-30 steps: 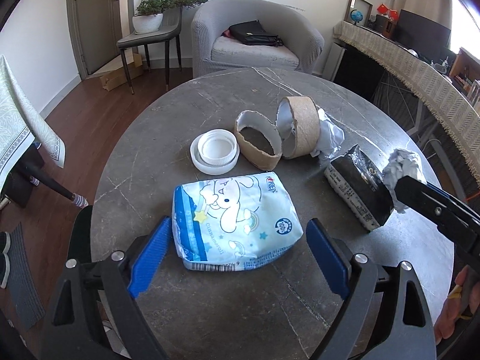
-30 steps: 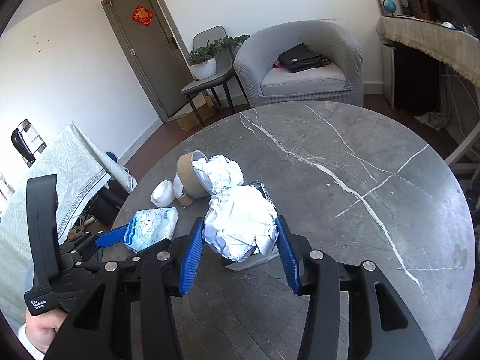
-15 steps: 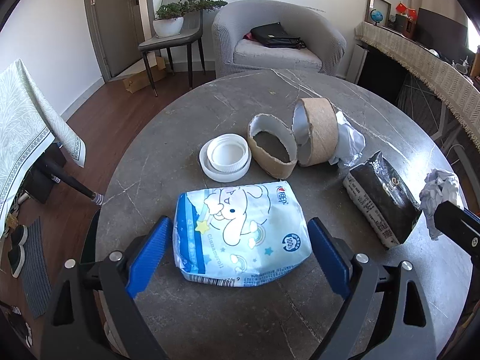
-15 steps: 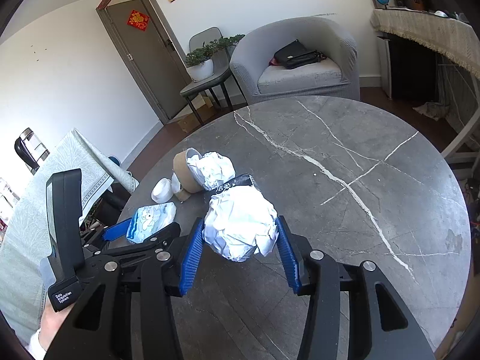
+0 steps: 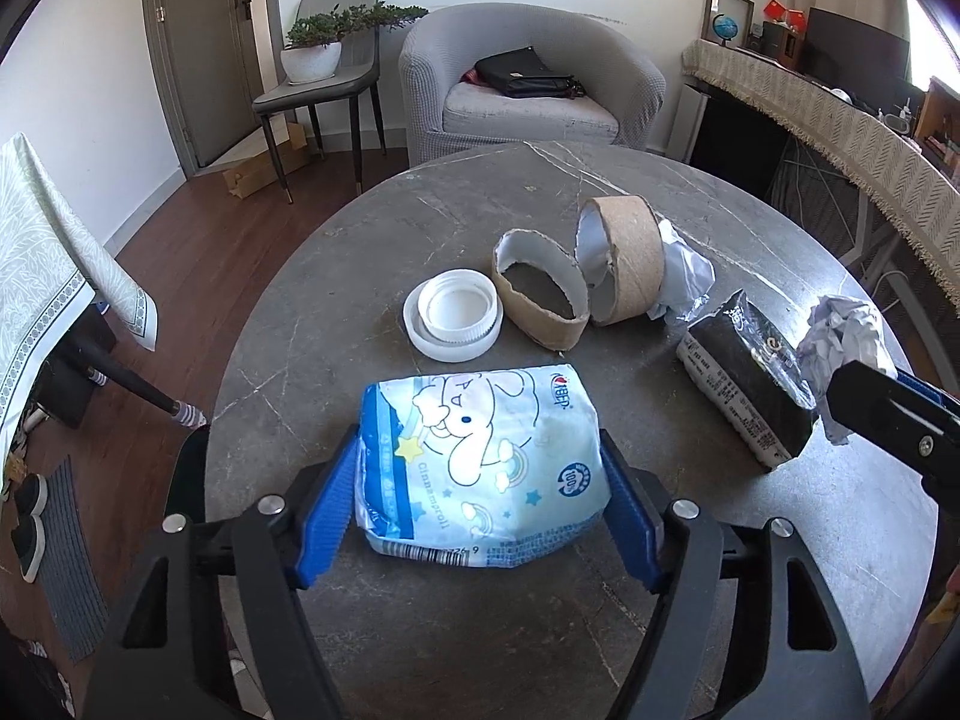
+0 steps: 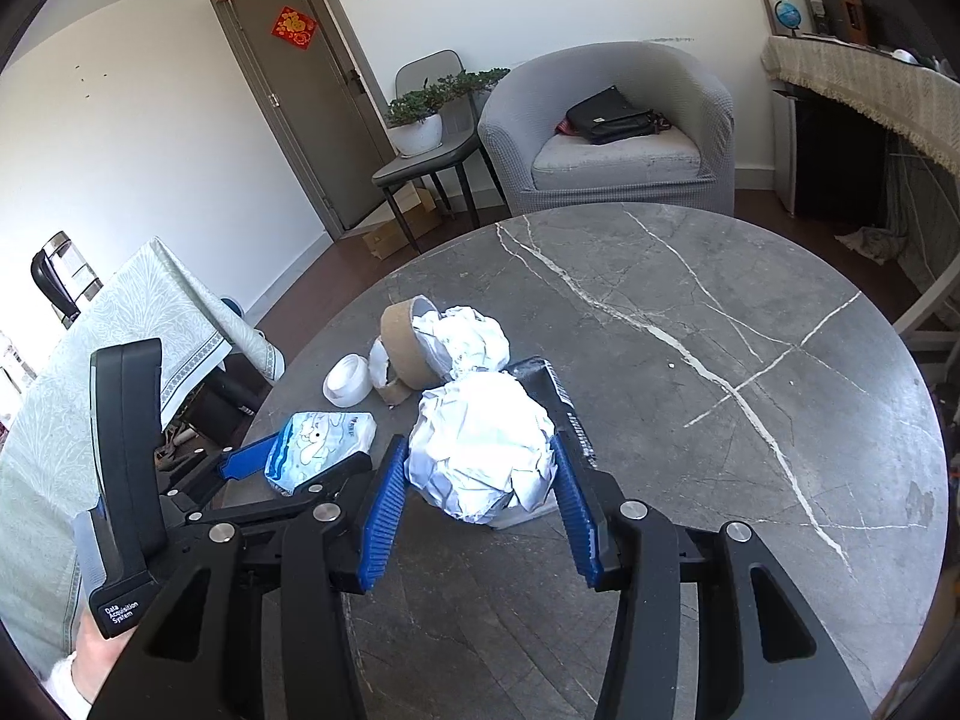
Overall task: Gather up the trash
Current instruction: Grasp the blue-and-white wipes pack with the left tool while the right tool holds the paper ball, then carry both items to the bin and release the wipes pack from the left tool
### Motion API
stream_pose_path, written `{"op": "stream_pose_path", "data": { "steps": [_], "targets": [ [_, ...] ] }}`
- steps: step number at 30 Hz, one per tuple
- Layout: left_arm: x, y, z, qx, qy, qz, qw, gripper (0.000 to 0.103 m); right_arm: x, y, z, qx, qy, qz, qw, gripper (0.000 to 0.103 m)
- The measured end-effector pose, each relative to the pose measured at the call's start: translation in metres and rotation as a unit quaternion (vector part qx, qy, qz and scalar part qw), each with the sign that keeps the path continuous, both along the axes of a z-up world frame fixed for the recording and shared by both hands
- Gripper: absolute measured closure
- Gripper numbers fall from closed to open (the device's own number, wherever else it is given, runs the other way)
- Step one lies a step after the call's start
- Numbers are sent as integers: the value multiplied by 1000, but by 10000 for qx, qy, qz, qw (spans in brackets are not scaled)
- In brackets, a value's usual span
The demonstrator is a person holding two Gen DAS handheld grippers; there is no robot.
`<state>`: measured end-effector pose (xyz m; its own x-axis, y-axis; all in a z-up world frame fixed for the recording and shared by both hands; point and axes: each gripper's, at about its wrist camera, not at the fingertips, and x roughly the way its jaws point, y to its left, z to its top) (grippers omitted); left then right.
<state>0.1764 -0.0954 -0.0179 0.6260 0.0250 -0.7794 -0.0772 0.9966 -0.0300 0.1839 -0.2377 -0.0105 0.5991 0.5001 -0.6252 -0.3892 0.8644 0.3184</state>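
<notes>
My left gripper [image 5: 480, 504] is shut on a light blue tissue pack [image 5: 480, 462] printed with a cartoon dog, at the near edge of the round grey marble table [image 5: 456, 204]. The pack also shows in the right wrist view [image 6: 318, 444]. My right gripper [image 6: 480, 492] is shut on a crumpled white paper ball [image 6: 480, 444] and holds it above a black wrapper; the ball also shows in the left wrist view [image 5: 846, 336]. Other trash lies beyond: the black wrapper [image 5: 744, 384], two torn cardboard rings [image 5: 540, 294], crumpled white paper [image 5: 684, 276] and a white lid [image 5: 453, 312].
A grey armchair [image 5: 528, 90] with a black bag stands behind the table. A chair with a potted plant [image 5: 312, 54] is at the back left. A cloth-covered table [image 5: 48, 252] is at the left and a long covered sideboard [image 5: 840, 120] at the right.
My left gripper moved forward and closed on the tissue pack. My right gripper lifted the paper ball slightly and stayed shut on it.
</notes>
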Motion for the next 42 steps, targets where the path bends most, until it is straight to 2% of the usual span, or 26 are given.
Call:
{"op": "stream_pose_path", "data": {
  "steps": [7, 16, 25, 31, 42],
  "targets": [
    [-6, 22, 5, -209, 57, -227, 9995, 29, 4, 30, 2, -40, -23, 206, 9998, 55],
    [-20, 54, 23, -451, -294, -600, 9967, 29, 5, 77, 13, -31, -146, 521, 9985, 54],
    [-30, 118, 21, -311, -293, -294, 9987, 29, 7, 131, 19, -42, -217, 912, 9956, 54],
    [-36, 160, 4, -228, -135, -63, 9996, 29, 9, 171, 15, -101, -182, 1172, 9929, 54],
    [-38, 225, -60, -229, 705, 82, 9972, 29, 9, 245, 3, -246, -68, 1658, 9858, 54]
  ]
}}
